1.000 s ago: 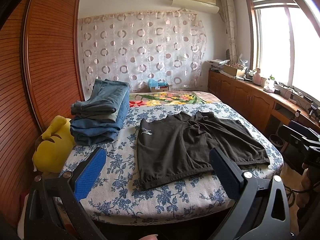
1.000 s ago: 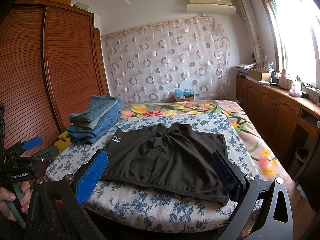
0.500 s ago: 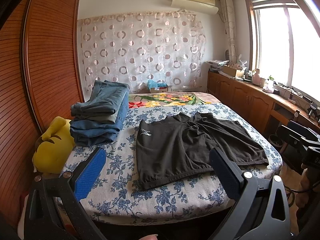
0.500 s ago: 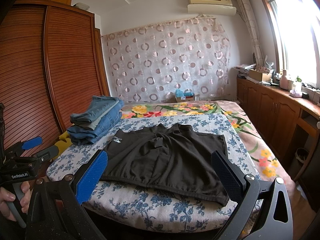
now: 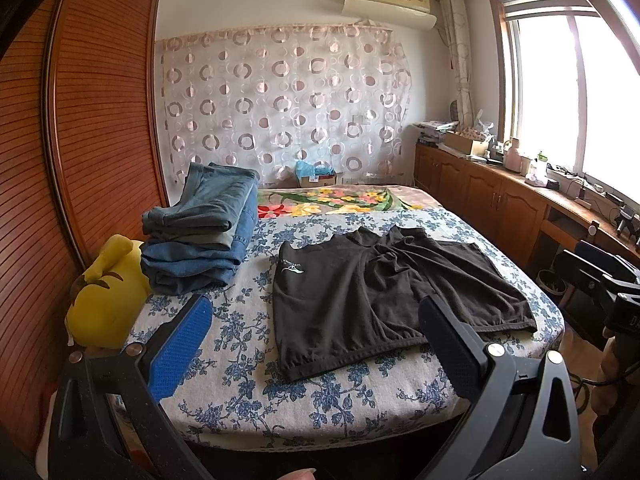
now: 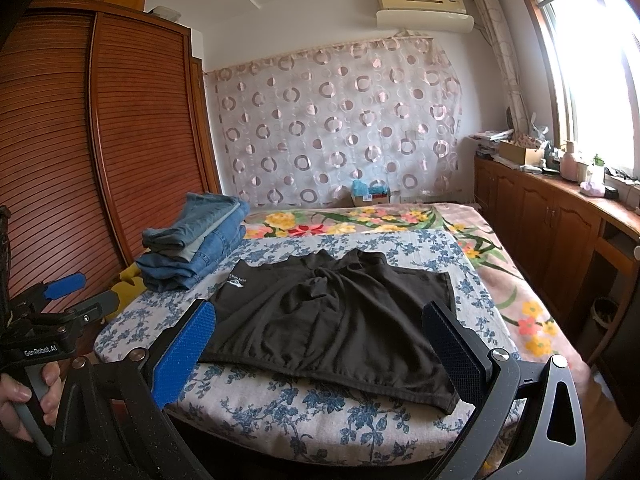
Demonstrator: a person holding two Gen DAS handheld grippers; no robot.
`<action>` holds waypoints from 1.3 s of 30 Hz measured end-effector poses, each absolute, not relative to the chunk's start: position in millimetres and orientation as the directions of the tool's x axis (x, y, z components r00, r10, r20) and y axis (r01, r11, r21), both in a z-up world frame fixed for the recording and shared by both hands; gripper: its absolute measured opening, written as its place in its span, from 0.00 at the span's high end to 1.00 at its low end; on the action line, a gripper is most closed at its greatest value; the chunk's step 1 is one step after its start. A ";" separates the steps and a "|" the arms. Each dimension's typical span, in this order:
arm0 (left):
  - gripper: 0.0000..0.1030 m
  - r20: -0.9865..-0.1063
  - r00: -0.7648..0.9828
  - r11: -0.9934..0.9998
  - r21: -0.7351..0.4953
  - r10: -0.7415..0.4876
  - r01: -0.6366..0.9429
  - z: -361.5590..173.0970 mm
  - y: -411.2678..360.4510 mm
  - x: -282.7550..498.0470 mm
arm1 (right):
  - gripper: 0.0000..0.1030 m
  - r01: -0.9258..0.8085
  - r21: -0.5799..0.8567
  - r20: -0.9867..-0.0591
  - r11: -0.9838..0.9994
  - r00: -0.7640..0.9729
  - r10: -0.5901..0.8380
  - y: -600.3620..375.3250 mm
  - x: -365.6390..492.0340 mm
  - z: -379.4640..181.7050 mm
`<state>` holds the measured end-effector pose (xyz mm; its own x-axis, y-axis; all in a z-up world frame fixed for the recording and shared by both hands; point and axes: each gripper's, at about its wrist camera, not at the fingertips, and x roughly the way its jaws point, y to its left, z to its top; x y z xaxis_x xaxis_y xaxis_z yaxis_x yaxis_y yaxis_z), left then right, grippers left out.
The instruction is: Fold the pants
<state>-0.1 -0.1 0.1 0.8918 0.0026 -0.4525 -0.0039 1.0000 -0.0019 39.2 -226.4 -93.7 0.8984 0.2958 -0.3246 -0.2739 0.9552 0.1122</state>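
Ahead of both tongs: bare bedspread (image 5: 240, 344) around the shorts (image 5: 360, 300).
Left of them: jeans stack (image 5: 200, 240), yellow plush (image 5: 104, 292).
Right: cabinets (image 6: 560, 232) near the bed edge.

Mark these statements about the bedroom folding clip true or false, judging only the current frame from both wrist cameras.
1. The black shorts lie spread out on the floral bed cover. True.
2. The left claw is clamped on the waistband. False: it is open, holding nothing.
3. A stack of folded jeans sits left of the shorts. True.
4. The yellow plush toy rests on top of the jeans. False: it sits beside the stack, at the bed's left edge.
5. The right claw is shut. False: it is open.
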 end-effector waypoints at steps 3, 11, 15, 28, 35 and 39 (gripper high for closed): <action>0.00 -0.452 0.892 1.000 -0.002 0.003 -0.004 0.0 -0.2 -0.1 | 0.00 -0.275 0.113 -0.324 0.955 0.898 0.297 -226.4 39.3 -93.7; 0.00 -0.456 0.890 1.000 -0.002 0.002 -0.003 -0.5 -0.1 0.6 | 0.00 -0.274 0.114 -0.326 0.955 0.898 0.297 -227.0 39.0 -93.8; 0.00 -0.470 0.883 1.000 -0.006 -0.002 -0.001 -4.1 -0.1 5.7 | 0.00 -0.270 0.116 -0.332 0.956 0.897 0.293 -229.2 39.9 -96.2; 0.00 -0.518 0.853 0.997 -0.004 -0.064 0.072 -22.3 -1.1 41.6 | 0.00 -0.270 0.078 -0.383 0.960 0.881 0.279 -249.8 60.1 -100.5; 0.00 -0.549 0.828 0.992 -0.021 -0.118 0.127 -36.3 -4.3 63.8 | 0.03 -0.252 0.063 -0.399 0.966 0.881 0.255 -261.1 78.2 -96.3; 0.00 -0.569 0.809 0.987 -0.029 -0.144 0.156 -46.4 -8.6 76.9 | 0.06 -0.259 0.067 -0.415 0.963 0.871 0.263 -265.9 89.1 -94.3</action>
<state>76.9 -8.6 -46.4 0.8094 -0.1444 -0.5692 0.1559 0.9874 -0.0288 89.1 -265.9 -94.3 0.8709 0.2634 -0.4148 -0.2595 0.9634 0.0671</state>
